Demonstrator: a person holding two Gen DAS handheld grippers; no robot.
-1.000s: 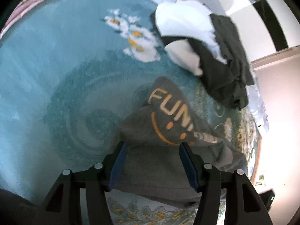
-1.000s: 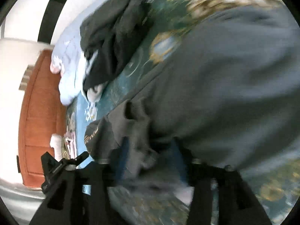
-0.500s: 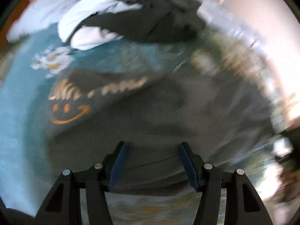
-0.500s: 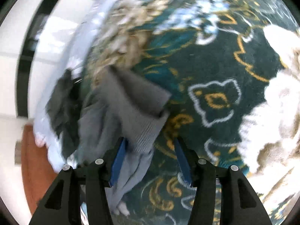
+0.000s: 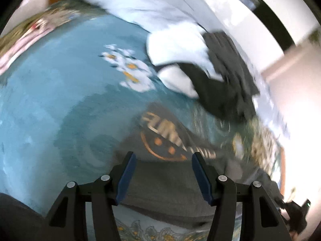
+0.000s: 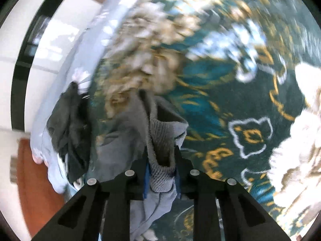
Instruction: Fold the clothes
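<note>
The grey sweatshirt (image 5: 166,180) lies spread on the patterned blanket (image 5: 60,104), its orange smiley print facing up and its near hem running straight across just under the left gripper (image 5: 162,173). That gripper hangs over the hem with its fingers spread wide, and I can't tell whether they touch the cloth. To its left the blue blanket is bare and open; up to the right a heap of dark and white clothes (image 5: 210,74) sits near the blanket's far edge, apart from the sweatshirt. On the other side, the right gripper (image 6: 161,166) has just been closing, and its fingers now pinch a ribbed cuff (image 6: 162,140) at the sweatshirt's edge, with open green-and-gold blanket to the right of it.
</note>
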